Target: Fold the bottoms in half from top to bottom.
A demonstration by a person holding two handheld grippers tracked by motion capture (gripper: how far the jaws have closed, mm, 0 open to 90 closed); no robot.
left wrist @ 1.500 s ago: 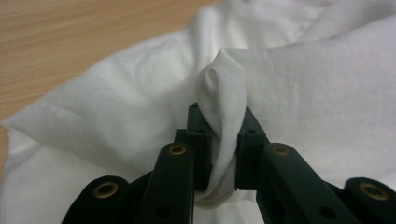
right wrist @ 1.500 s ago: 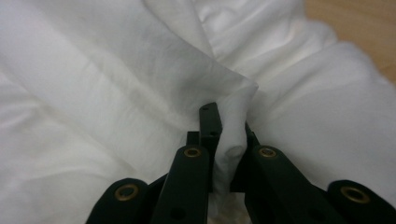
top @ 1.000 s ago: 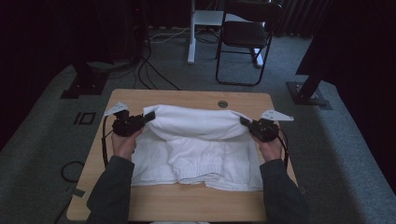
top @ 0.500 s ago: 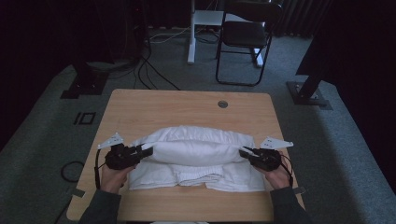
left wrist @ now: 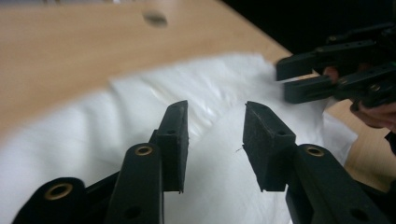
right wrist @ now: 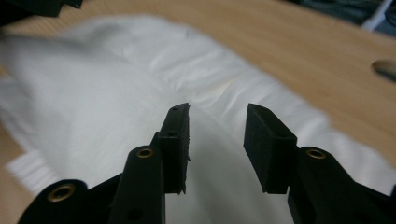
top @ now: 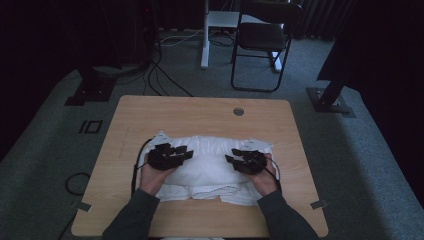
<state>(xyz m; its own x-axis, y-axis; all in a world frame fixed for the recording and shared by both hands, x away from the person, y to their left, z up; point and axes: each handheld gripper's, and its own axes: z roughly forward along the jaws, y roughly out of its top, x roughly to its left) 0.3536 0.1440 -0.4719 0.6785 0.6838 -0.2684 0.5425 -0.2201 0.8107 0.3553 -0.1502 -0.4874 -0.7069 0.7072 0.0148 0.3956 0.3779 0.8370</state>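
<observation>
Since a second ago, both hands have drawn the far fold of the white cloth (top: 207, 162) toward the person and laid it over the near part, then moved inward from the cloth's ends onto its top. Folding looks to be the work in hand, and the cloth now lies as a thick folded bundle on the near half of the wooden worktop (top: 200, 112), its long axis running left to right across the person. A ribbed lower layer sticks out at the near edge.

Both grippers rest over the bundle and point inward at each other. The left gripper (top: 181, 154) sits over the left half, the right gripper (top: 235, 157) over the right half, each about equally near the middle. Both pairs of jaws have just been opening; in the gripper views they stand apart, with cloth lying below them but nothing pinched between the pads.

Any next fold would likely turn on the short ends, which lie outward of each gripper. Nothing else on the worktop blocks them; a round cable hole (top: 238, 111) sits well beyond the cloth.
</observation>
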